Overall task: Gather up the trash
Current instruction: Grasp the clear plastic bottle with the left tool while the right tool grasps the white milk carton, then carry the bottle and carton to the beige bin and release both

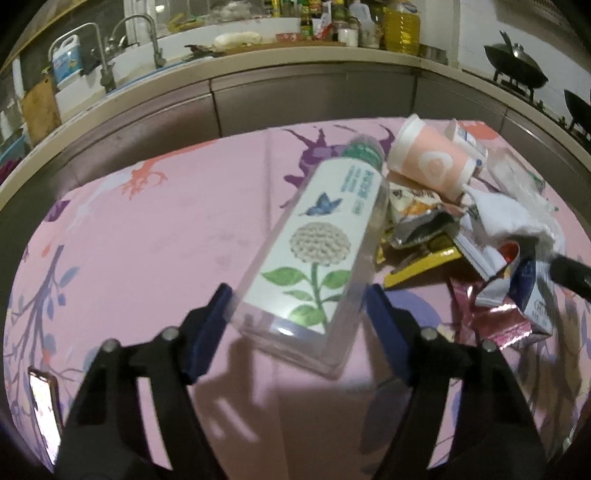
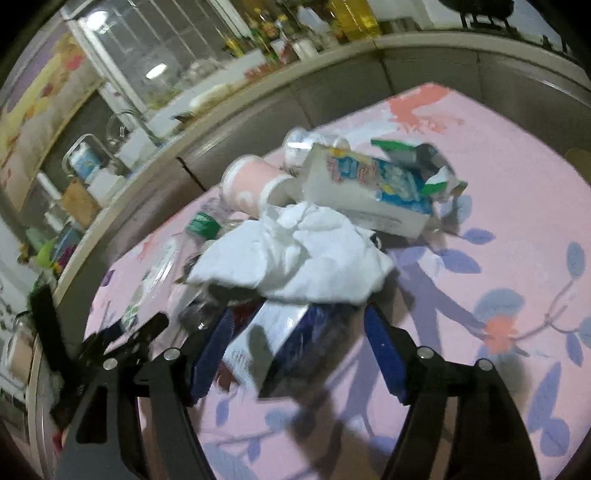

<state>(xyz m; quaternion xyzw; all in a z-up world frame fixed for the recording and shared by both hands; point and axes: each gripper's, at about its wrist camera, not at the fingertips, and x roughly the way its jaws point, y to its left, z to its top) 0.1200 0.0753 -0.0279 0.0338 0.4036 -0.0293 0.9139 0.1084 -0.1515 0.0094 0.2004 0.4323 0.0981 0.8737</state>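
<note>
On a pink floral tablecloth (image 1: 147, 229), the left gripper (image 1: 299, 306) has its blue pads on either side of the base of a clear plastic bottle (image 1: 317, 251). The bottle lies on its side with a flower-and-butterfly label and a green band at its neck; the pads look to be at its walls, but whether they press on it cannot be told. It appears empty, though blur makes that unsure.

The right gripper (image 2: 299, 332) stands wide around the near end of a blue and white carton (image 2: 280, 339) at the front of the trash heap, with a gap on its right side.

Just beyond the carton a crumpled white tissue (image 2: 299, 254) lies on top of the pile. Behind it are a flattened white box with blue print (image 2: 369, 192) and a pink paper cup (image 1: 432, 158) tipped on its side, its mouth turned away. Foil snack wrappers (image 1: 417, 221) lie between bottle and cup.

Farthest off, a kitchen counter (image 1: 258, 55) carries sauce bottles, a yellow oil jug (image 1: 402, 26) and a sink tap (image 1: 147, 33).
</note>
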